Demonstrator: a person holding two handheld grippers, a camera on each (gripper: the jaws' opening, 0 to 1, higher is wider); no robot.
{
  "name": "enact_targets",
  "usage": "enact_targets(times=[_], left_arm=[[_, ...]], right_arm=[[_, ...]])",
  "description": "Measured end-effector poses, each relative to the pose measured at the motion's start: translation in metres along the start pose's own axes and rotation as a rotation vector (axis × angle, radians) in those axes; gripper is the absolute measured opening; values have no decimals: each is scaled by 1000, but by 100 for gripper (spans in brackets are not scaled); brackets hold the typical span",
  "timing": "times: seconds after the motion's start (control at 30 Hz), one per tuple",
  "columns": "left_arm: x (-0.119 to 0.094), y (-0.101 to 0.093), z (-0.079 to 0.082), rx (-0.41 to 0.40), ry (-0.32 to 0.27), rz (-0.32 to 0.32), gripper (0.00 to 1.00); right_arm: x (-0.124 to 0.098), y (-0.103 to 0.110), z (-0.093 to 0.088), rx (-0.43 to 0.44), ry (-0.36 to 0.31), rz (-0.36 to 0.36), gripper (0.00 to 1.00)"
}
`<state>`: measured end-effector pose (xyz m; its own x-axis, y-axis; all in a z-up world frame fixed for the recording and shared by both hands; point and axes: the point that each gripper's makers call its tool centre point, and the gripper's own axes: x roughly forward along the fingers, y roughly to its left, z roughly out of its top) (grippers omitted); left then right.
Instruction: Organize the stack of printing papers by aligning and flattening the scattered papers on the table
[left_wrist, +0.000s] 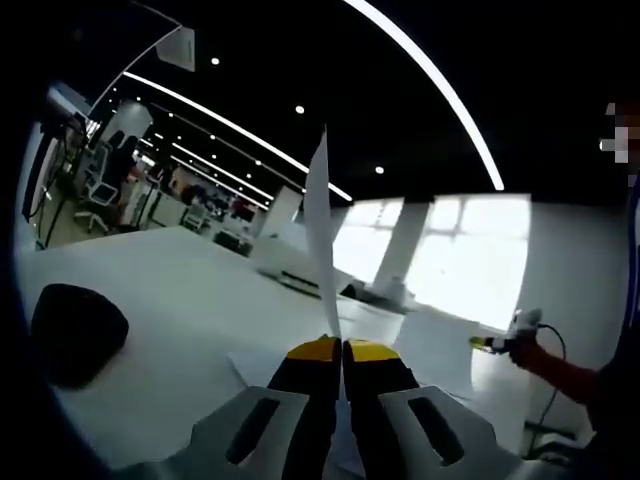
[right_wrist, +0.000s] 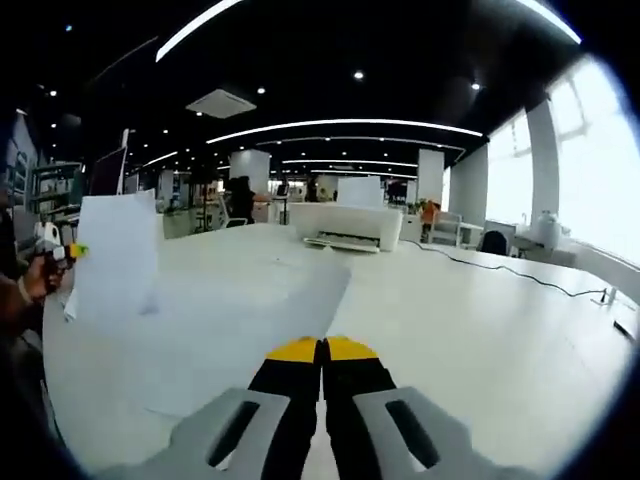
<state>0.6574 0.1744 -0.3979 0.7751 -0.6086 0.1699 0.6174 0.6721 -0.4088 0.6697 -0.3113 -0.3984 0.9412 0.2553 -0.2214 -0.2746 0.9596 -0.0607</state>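
Sheet of paper (left_wrist: 320, 230) held edge-on and upright at centre of the left gripper view, pinched between the closed yellow-tipped jaws of the left gripper (left_wrist: 342, 350); the same sheet (right_wrist: 115, 255) seen flat-on at the left of the right gripper view, with the left gripper (right_wrist: 62, 250) at the far left edge. More papers (right_wrist: 235, 320) lying flat on the white table (right_wrist: 480, 320) just ahead of the right gripper (right_wrist: 322, 350), jaws pressed together, a hold on any paper not discernible. Printer (right_wrist: 345, 226) at upper centre of the right gripper view, dark object (left_wrist: 75, 332) at lower left of the left gripper view, cable (right_wrist: 500, 270) trailing across the table to the right.
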Motion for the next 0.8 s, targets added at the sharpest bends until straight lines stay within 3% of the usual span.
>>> enact_targets(times=[0.4,0.8], left_arm=[[0,0,1,-4,-4,-5,6],[0,0,1,-6,-5,-4,6]], right_arm=[[-13,11,25,7,-33,31,0],[-40,44,82,-49,-117,94,0]])
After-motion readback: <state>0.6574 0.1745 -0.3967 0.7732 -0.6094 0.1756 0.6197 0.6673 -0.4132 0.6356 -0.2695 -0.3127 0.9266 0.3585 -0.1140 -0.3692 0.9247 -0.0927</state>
